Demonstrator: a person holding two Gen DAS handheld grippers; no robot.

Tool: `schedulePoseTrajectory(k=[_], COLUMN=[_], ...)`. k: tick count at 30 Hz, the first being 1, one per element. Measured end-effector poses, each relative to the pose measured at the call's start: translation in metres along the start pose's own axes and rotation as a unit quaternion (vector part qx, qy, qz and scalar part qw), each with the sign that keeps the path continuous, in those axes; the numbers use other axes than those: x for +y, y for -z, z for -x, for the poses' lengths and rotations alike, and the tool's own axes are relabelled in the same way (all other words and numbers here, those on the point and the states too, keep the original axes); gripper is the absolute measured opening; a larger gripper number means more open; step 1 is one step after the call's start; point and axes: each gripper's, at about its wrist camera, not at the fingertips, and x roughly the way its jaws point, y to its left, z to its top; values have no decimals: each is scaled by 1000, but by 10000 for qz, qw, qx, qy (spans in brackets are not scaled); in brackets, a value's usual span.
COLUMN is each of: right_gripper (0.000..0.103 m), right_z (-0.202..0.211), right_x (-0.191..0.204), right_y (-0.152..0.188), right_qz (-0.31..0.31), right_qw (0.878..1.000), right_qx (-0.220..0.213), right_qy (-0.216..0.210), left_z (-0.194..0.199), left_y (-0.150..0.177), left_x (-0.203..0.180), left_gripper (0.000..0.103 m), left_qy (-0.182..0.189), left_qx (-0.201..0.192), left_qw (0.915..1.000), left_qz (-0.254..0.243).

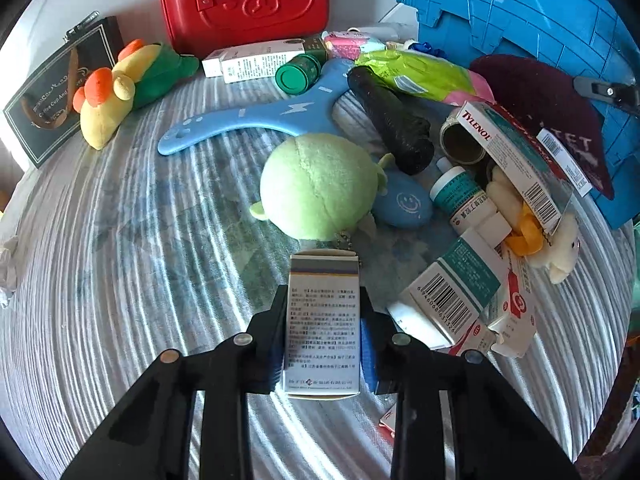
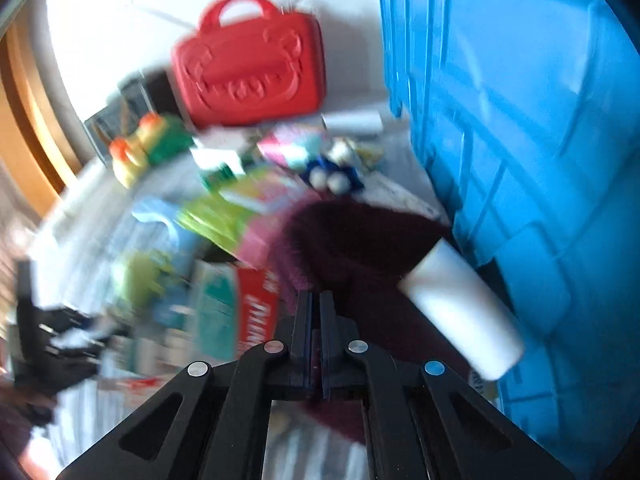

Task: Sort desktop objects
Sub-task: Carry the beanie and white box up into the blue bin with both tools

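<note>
My left gripper (image 1: 323,300) is shut on a white medicine box (image 1: 323,320) with small print and holds it above the striped cloth. Ahead of it lie a green plush ball (image 1: 320,186), a blue boomerang toy (image 1: 256,114), a Tylenol box (image 1: 516,156) and several medicine boxes (image 1: 452,300). My right gripper (image 2: 316,300) is shut on the dark maroon knit hat (image 2: 360,248), whose fabric shows between the fingers; this view is blurred. The hat also shows in the left wrist view (image 1: 536,100), with a white tag (image 2: 460,312) hanging from it.
A red case (image 1: 244,0) stands at the back. A blue plastic crate (image 1: 520,12) stands at the right, close to the hat. A yellow and green plush (image 1: 124,88), a black card box (image 1: 52,92), a green bottle (image 1: 298,74) and a black roll (image 1: 392,120) lie around.
</note>
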Motion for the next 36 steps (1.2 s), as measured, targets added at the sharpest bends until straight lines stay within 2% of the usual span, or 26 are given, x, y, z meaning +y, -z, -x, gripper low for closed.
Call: schedulePoseTrajectory(k=[3,9,16,20,23,27,30,34,36], right_gripper=[4,4,4,3,4,3,3,3,3], right_z=[25,72,111,137,164,215,267,338,363], right_x=[14,19,36,41,39,32,18,-26,-52], right_y=[-10,-32,-54,-66,-78,-99,-116,-137,-146], right_qz=[179,-69,203,190,148,44,50,15,-15], right_qw=[9995,9962,9932,9904,9869,9802,9706,9554,9505], right_qx=[-246,-681,-965,-1194,-1458,-1895,-2380,-2953,-3096], right_qy=[-59,-534,-611,-669,-678,-569,-365,73,272], left_z=[12,48,87,117,146,185,216,252,266], left_y=[-5,-11,-22,-39,-63,-105,-145,-205,-232], left_x=[1,0,-2,-12,-25,-62,-105,-181,-217], left_gripper=[30,30,30,30,30,30,30,30,30], left_qy=[-30,-168,-240,-234,-94,142,368,670,774], left_qx=[-83,-331,-576,-842,-1124,-1611,-1972,-2416,-2628], left_qw=[10000,9992,9978,9955,9925,9834,9735,9561,9470], left_qz=[18,-116,-206,-375,-469,-825,-1095,-1517,-1677])
